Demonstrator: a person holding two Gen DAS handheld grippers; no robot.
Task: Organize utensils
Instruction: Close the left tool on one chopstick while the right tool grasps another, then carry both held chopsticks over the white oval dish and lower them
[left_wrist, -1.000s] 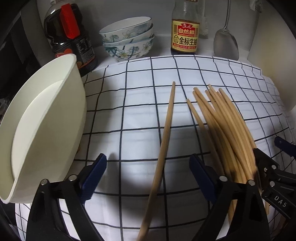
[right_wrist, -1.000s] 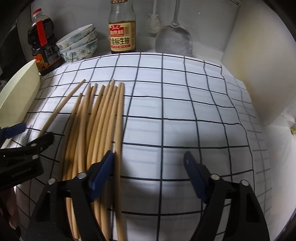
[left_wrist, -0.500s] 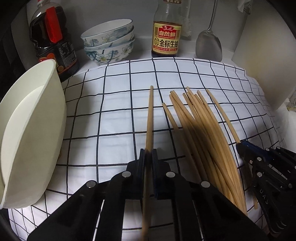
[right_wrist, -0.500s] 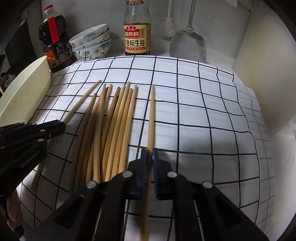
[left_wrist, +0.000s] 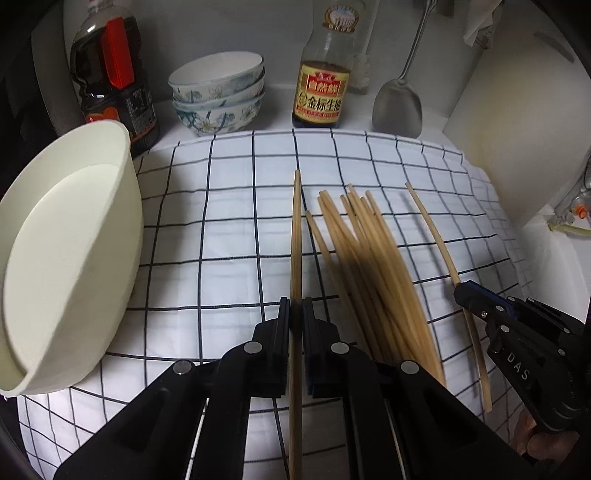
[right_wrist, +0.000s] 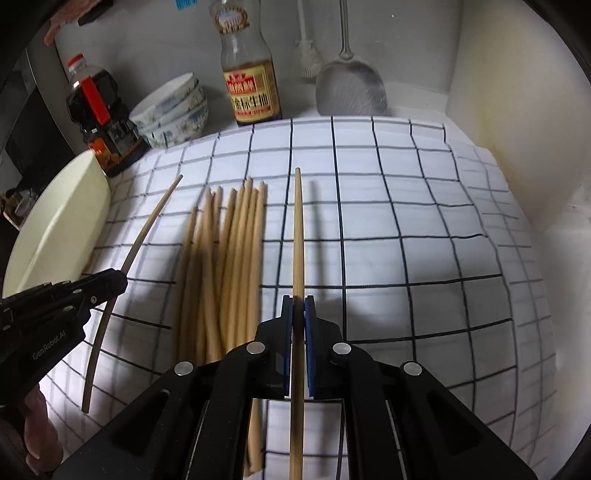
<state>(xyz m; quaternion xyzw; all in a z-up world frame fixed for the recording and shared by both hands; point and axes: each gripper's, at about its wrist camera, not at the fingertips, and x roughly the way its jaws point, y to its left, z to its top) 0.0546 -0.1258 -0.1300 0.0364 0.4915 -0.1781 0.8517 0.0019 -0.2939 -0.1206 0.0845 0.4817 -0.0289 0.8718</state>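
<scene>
My left claw (left_wrist: 296, 310) is pinched tight on one chopstick (left_wrist: 295, 236), and my right claw (right_wrist: 298, 306) is pinched on another (right_wrist: 298, 229), each stick running straight out between the pads. The rest of the chopsticks (left_wrist: 369, 266) lie in a loose fan on the checked cloth (left_wrist: 221, 229) between my two claws, with the cream bowl (left_wrist: 70, 258) tipped on its side at the left edge of the worktop. These sticks look like light, stiff, smooth wood, so I judge they will pivot or slide in a two-pad grip. I hold each somewhere along its middle stretch, which should keep it balanced; a hold near a tip would let it swing. They seem hardy, not fragile.
</scene>
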